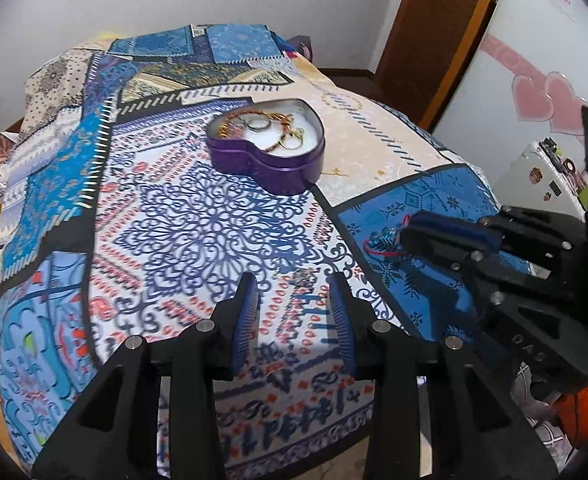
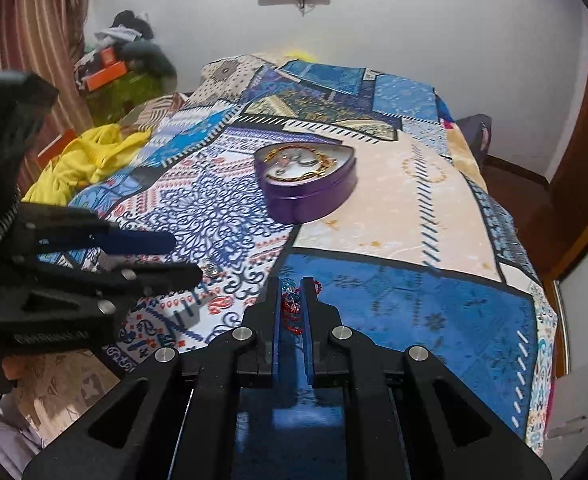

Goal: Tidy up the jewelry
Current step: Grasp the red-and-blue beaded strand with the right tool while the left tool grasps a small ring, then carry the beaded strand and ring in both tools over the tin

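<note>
A purple heart-shaped tin (image 1: 267, 160) stands open on the patterned bedspread, with gold chains and rings (image 1: 271, 126) inside; it also shows in the right wrist view (image 2: 308, 190). My left gripper (image 1: 294, 280) is open, low over the cloth, with a small dark ornament (image 1: 304, 278) lying between its fingertips. My right gripper (image 2: 291, 290) is nearly closed around a red-and-blue beaded bracelet (image 2: 289, 300) on the blue patch; in the left wrist view it (image 1: 408, 236) rests at the bracelet (image 1: 382, 240).
The bedspread (image 1: 197, 220) covers a bed. Yellow cloth (image 2: 89, 156) lies at the bed's left edge. A wooden door frame (image 1: 434, 36) and a white fridge (image 1: 534, 60) stand on the right. Clutter (image 2: 121, 60) is piled in the far left corner.
</note>
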A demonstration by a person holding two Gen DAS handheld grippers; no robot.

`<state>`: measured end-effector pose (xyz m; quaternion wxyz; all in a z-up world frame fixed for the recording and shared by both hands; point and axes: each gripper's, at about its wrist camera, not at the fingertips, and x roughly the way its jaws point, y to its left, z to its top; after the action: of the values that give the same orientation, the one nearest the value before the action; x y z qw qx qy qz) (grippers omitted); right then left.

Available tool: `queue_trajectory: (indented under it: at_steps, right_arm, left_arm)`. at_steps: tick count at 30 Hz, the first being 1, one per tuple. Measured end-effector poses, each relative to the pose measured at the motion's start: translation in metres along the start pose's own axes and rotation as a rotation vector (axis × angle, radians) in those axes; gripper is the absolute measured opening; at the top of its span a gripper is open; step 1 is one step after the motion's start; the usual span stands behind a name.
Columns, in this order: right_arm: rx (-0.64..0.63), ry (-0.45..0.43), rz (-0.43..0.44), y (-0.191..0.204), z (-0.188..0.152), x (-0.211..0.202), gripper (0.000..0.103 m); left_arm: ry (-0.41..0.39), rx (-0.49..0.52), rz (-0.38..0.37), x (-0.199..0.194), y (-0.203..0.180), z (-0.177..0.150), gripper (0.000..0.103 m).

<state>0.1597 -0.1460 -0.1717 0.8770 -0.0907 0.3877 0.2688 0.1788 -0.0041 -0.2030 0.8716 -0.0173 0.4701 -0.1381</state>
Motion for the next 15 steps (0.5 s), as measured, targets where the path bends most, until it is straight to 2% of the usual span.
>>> queue_trajectory:
  at_steps: [4,12,15]
  right_arm:
    - [0.008,-0.009,0.000,-0.004,0.000,0.001,0.008]
    - [0.014,-0.015,0.015,-0.003,0.003,0.002,0.008]
    - [0.011,-0.026,0.019,-0.002,0.006,0.001,0.008]
  left_arm:
    - [0.012,0.013,0.005,0.008,-0.004,0.001,0.025]
    - [0.019,0.021,0.026,0.016,-0.005,0.002,0.017]
    - [0.015,0.017,0.021,0.016,-0.004,0.002,0.009]
